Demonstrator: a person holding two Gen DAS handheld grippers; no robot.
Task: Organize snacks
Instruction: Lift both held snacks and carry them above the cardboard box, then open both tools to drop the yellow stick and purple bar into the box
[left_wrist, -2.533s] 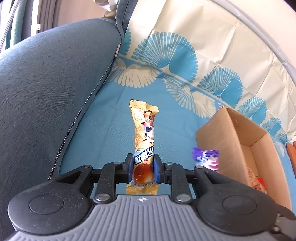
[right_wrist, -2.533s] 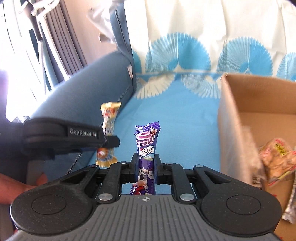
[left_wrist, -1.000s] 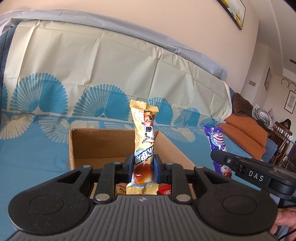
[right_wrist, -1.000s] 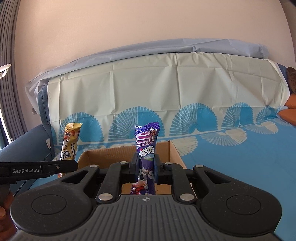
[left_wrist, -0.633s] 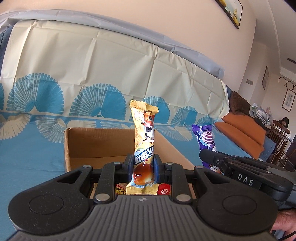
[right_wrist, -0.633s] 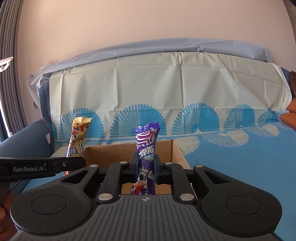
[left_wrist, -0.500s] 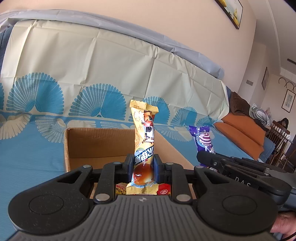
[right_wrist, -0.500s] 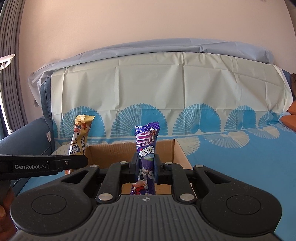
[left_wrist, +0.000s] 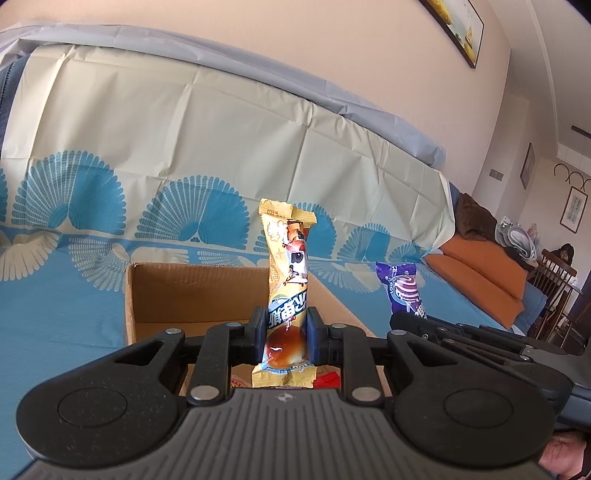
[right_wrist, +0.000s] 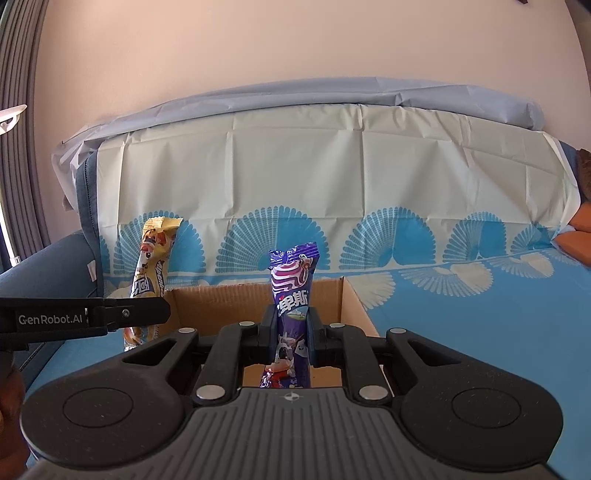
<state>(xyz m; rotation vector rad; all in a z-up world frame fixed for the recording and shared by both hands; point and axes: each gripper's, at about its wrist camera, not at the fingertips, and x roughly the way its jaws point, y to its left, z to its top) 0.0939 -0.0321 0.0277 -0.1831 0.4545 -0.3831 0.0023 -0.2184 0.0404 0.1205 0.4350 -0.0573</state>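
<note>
My left gripper (left_wrist: 284, 332) is shut on a yellow snack packet (left_wrist: 288, 273) that stands upright between its pads. My right gripper (right_wrist: 291, 334) is shut on a purple snack packet (right_wrist: 291, 291), also upright. Both are held above the near end of an open cardboard box (left_wrist: 199, 291) on the blue sofa cover. From the left wrist view the purple packet (left_wrist: 402, 288) and the right gripper's side appear at right. In the right wrist view the yellow packet (right_wrist: 153, 258) shows at left over the box (right_wrist: 354, 299). Bits of red and yellow wrappers (left_wrist: 327, 380) lie in the box.
The sofa wears a blue-and-cream fan-patterned cover (right_wrist: 461, 295), with its backrest (right_wrist: 332, 166) behind the box. A grey-blue armrest (right_wrist: 44, 258) rises at left. Orange cushions (left_wrist: 476, 280) and a wooden chair (left_wrist: 554, 288) lie far right. A hand (left_wrist: 561, 454) shows at the lower right.
The purple packet and right gripper have slid left toward the yellow one; both views have shifted slightly. Both grips are unchanged.
</note>
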